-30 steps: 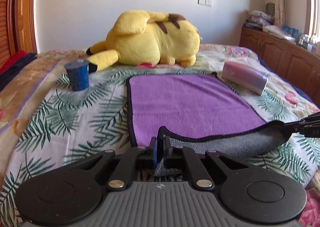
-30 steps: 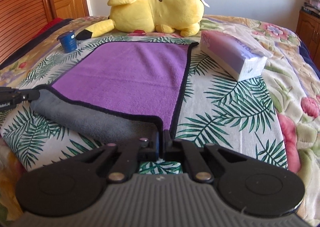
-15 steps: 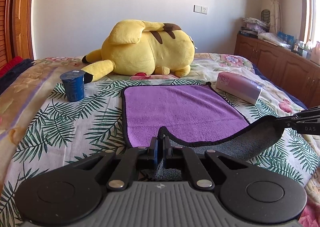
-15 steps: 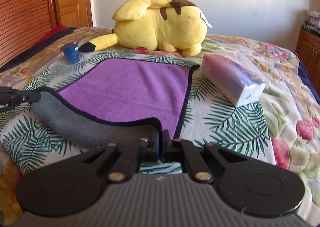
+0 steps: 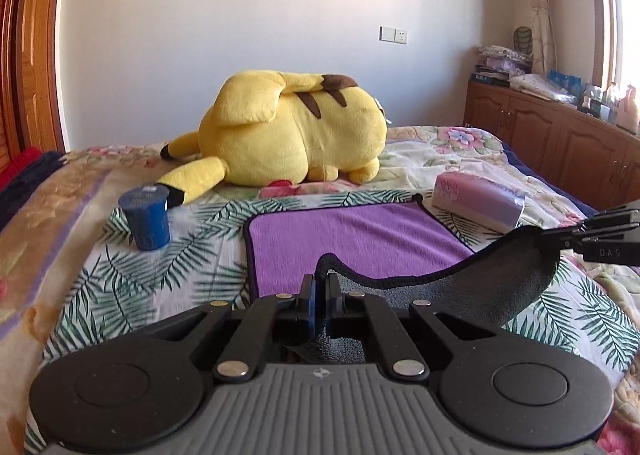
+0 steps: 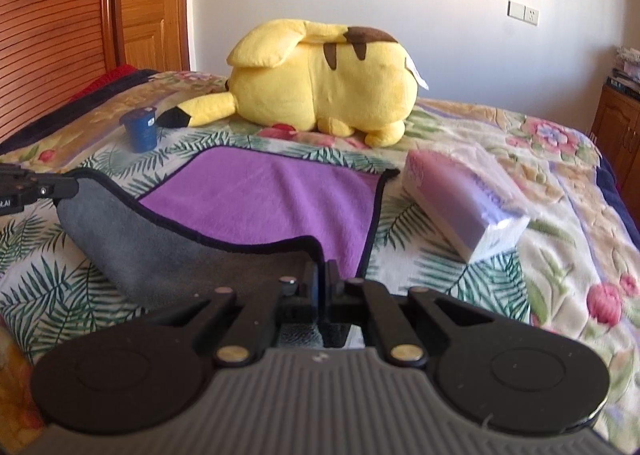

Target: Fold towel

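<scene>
A purple towel (image 5: 352,235) with a black hem and a grey underside lies on the bed; it also shows in the right wrist view (image 6: 272,199). My left gripper (image 5: 319,287) is shut on the towel's near left corner and holds it up. My right gripper (image 6: 322,275) is shut on the near right corner and holds it up. The near edge hangs between them, its grey underside (image 5: 500,295) turned toward me. Each gripper shows at the edge of the other's view: the right one (image 5: 604,243), the left one (image 6: 24,191).
A big yellow plush toy (image 5: 292,135) lies beyond the towel's far edge. A blue cup (image 5: 146,221) stands left of the towel. A pink tissue pack (image 5: 480,203) lies right of it. Wooden cabinets (image 5: 560,147) line the right wall. A wooden door (image 6: 148,3) stands far left.
Both grippers have lifted the towel's near edge higher off the bed. More of the grey underside shows, and less of the purple top is in view.
</scene>
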`<state>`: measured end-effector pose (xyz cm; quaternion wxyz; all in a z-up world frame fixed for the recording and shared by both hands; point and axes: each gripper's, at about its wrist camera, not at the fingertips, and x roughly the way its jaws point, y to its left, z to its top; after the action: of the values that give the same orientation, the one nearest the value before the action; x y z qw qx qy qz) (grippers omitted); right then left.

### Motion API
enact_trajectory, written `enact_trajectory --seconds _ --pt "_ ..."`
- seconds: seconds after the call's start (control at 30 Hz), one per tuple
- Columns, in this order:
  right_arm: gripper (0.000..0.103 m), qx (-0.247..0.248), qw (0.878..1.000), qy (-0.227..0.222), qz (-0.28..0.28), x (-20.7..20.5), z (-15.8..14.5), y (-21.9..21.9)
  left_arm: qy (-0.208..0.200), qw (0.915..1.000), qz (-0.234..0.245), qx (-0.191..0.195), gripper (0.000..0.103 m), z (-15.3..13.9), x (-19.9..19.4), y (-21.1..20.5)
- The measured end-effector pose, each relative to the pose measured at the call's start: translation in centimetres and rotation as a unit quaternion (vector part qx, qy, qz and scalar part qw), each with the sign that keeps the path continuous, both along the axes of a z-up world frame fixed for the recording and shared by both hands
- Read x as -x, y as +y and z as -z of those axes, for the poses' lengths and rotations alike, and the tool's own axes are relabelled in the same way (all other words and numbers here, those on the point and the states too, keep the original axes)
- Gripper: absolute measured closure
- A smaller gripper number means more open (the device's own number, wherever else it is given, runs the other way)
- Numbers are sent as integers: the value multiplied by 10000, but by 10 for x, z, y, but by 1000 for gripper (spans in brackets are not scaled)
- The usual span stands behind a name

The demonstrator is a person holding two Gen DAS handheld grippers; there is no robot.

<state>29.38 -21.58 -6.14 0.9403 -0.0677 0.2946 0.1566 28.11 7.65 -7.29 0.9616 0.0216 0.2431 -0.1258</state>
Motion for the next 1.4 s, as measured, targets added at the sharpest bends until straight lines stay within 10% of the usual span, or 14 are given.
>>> enact_trajectory --seconds 1.4 --pt "100 483 9933 -971 -407 -87 -34 11 -665 9972 -105 -312 103 -38 -89 -5"
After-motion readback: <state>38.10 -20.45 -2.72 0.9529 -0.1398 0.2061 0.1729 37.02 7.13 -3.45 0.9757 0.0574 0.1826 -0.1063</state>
